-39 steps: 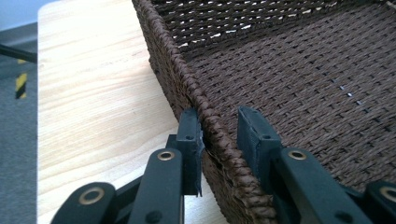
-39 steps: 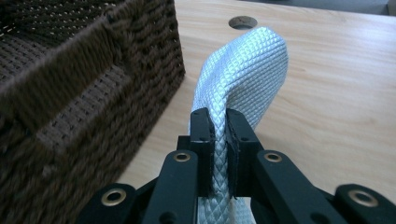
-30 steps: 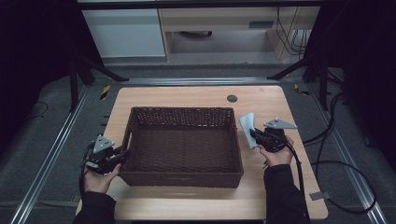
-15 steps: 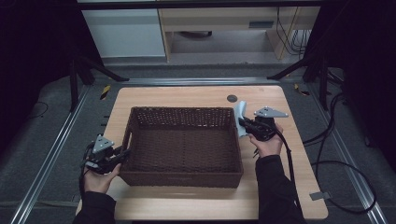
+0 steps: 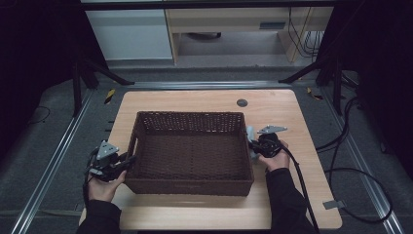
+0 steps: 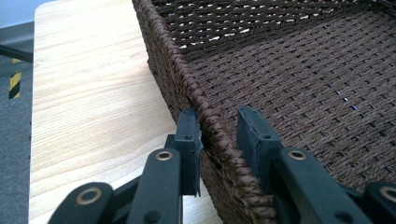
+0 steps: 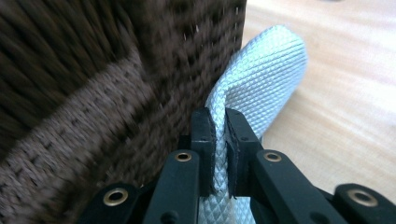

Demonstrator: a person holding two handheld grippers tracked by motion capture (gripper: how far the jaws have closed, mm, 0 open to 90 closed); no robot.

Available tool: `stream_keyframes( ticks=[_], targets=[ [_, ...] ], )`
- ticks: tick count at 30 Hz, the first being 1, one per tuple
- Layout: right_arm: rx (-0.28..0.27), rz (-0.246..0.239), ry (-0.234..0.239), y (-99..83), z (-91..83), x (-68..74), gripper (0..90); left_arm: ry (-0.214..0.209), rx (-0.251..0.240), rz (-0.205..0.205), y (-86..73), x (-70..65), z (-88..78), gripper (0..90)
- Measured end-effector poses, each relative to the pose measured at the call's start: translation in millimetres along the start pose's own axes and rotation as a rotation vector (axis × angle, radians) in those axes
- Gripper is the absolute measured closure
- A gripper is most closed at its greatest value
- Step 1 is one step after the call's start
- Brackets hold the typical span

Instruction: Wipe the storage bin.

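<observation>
**Basket steadied at left, pale strip brought to its right wall**

At left, my left hand-held gripper (image 5: 127,162) straddles the left rim of the woven basket (image 5: 190,187), which sits mid-desk (image 5: 195,100). In the left gripper view one pad (image 6: 190,140) lies against the outer weave while the other stands slightly off the inner side, so I read this as a loose bracket, not a firm clamp. At right, my right hand-held gripper (image 5: 252,144) is pressed together on a pale quilted fabric strip (image 7: 261,79), held just beside the basket's right wall. I judge the step to be carrying the strip to the basket; the next move calls for lifting it over the rim and releasing inside. The right gripper view shows the pinch and quilted texture; the high view shows the basket is empty.
</observation>
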State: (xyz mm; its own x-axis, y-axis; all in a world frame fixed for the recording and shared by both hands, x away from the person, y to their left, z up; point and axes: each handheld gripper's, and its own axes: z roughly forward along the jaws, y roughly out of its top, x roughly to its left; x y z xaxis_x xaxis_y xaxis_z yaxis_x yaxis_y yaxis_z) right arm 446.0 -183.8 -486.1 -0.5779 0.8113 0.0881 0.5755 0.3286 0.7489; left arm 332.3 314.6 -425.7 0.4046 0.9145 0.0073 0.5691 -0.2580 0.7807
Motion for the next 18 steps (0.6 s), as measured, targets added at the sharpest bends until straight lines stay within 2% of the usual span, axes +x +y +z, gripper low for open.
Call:
stream_keyframes(
  ticks=[2, 4, 8, 11, 14, 18],
  targets=[
    [-0.007, 0.012, 0.020, 0.8, -0.7, -0.3, 83.6, 0.000, -0.001, 0.000, 0.2, 0.0, 0.3, 69.7],
    [-0.042, 0.016, 0.046, 6.0, -6.8, -0.5, 83.5, 0.000, -0.001, -0.001, 0.5, 0.0, 0.6, 69.7],
    [-0.155, 0.024, 0.051, 23.8, -28.9, -2.5, 83.6, 0.000, -0.002, -0.002, 0.8, -0.1, 1.2, 69.7],
    [-0.222, 0.001, 0.057, 37.5, -44.5, -1.3, 83.6, -0.001, -0.004, -0.005, 0.9, 0.1, 1.7, 69.7],
    [-0.216, -0.031, 0.058, 42.6, -47.2, 1.7, 83.6, 0.001, -0.005, -0.007, 1.4, -0.1, 2.4, 69.7],
    [-0.178, -0.037, 0.049, 36.4, -40.2, 0.8, 83.6, 0.000, -0.008, -0.014, 2.9, 0.0, 4.9, 69.7]
  ],
)
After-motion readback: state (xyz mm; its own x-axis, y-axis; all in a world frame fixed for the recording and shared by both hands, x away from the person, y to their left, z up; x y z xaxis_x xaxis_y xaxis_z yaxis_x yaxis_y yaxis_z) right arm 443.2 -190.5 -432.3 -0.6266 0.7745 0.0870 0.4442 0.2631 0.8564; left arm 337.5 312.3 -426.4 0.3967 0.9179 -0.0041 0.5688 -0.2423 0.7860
